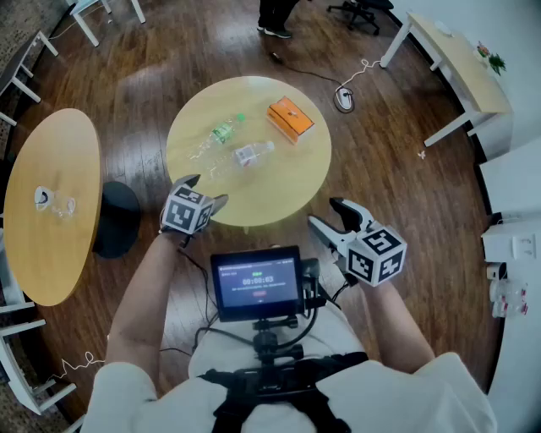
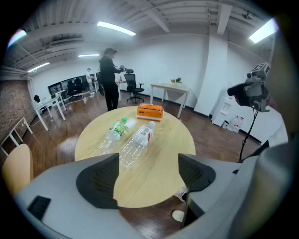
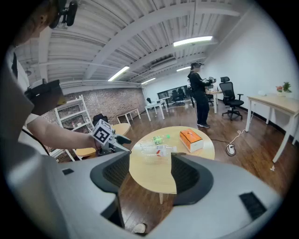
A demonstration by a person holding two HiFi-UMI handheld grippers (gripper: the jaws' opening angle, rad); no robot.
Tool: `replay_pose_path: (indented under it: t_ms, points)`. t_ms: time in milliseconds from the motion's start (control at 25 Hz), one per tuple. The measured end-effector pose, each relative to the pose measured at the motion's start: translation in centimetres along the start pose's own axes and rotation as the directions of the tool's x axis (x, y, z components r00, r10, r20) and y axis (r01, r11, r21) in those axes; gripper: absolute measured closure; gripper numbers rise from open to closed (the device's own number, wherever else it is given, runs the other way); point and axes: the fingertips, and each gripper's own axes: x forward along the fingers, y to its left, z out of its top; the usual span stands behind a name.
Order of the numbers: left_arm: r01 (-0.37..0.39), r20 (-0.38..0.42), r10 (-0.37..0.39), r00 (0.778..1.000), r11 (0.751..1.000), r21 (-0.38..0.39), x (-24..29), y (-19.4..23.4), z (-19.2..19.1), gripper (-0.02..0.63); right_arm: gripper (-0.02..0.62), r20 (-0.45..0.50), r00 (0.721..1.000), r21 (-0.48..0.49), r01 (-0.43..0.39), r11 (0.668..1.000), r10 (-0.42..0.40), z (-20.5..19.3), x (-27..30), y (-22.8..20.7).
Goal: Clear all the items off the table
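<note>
**Three items on the round table [image 1: 287, 182]**

A green-label bottle [image 1: 215, 135] and a white-label bottle [image 1: 249, 155] lie side by side, with an orange box [image 1: 290, 119] near them. The left gripper [image 1: 205, 189] hangs at the near edge. The right gripper [image 1: 324, 211] is off the table.

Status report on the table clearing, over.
Open and empty: left claw, right claw. Green-label bottle, white-label bottle, orange box on round table, untouched. Nothing blocking.

The dark-clothed standing person [image 1: 275, 13] is cut off by the head view's top edge. Print on the flat orange cardboard box [image 1: 290, 119] is too small to read.
</note>
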Motion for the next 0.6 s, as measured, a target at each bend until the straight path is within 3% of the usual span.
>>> replay_pose_path:
  t_ms: [40, 280, 520, 600]
  points:
    - [0.008, -0.017, -0.008, 1.000, 1.000, 0.016, 0.6, 0.3, 0.1, 0.189, 0.308, -0.004, 1.000, -0.005, -0.005, 1.000, 0.005, 0.1, 0.1, 0.0]
    - [0.058, -0.160, -0.037, 0.986, 0.990, 0.127, 9.3, 2.1, 2.1, 0.174, 0.308, -0.043, 0.999, 0.004, -0.032, 0.999, 0.032, 2.0, 2.2, -5.1]
    - [0.179, -0.345, -0.105, 0.933, 0.965, 0.192, 14.8, 1.0, 0.0, 0.172, 0.308, -0.096, 0.994, 0.023, -0.058, 0.998, 0.060, 1.6, 3.5, -7.7]
    - [0.185, -0.397, -0.090, 0.913, 0.961, 0.207, 15.8, 1.3, -1.0, 0.172, 0.310, -0.114, 0.991, 0.032, -0.063, 0.997, 0.067, 1.4, 3.8, -8.4]
